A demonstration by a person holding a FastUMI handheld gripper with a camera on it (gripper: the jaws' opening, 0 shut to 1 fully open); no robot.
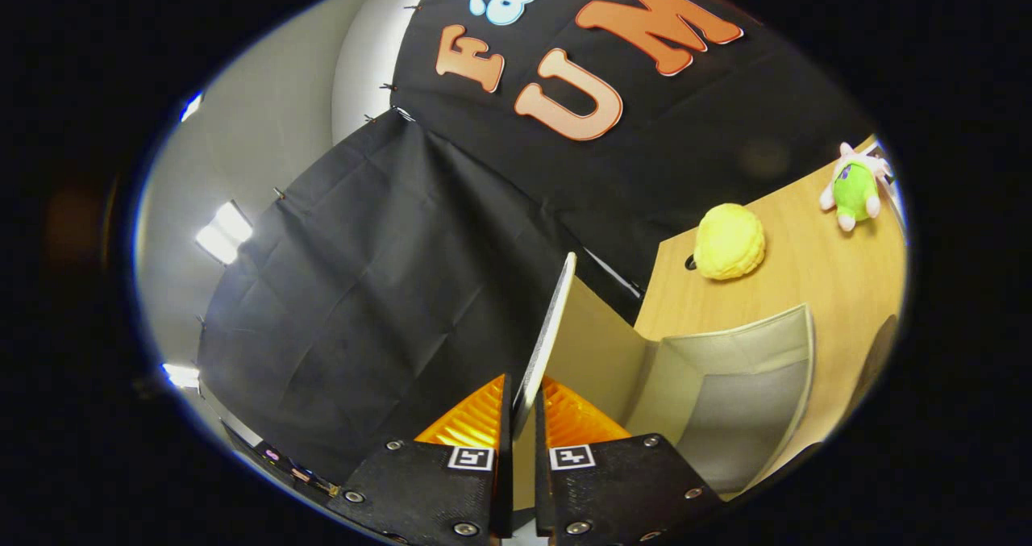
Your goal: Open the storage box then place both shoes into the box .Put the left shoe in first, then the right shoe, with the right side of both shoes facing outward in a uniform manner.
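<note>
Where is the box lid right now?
In the gripper view the box lid stands raised, pinched edge-on between the tongs, with the open storage box beside it on the wooden table.

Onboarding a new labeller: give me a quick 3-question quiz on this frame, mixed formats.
1. True or false: the gripper is shut on the box lid.
2. Which toy lies nearer the storage box: A) yellow plush B) green plush?
3. Fill in: the box stands open on a ____ table.

Key: 1 true; 2 A; 3 wooden.
</note>
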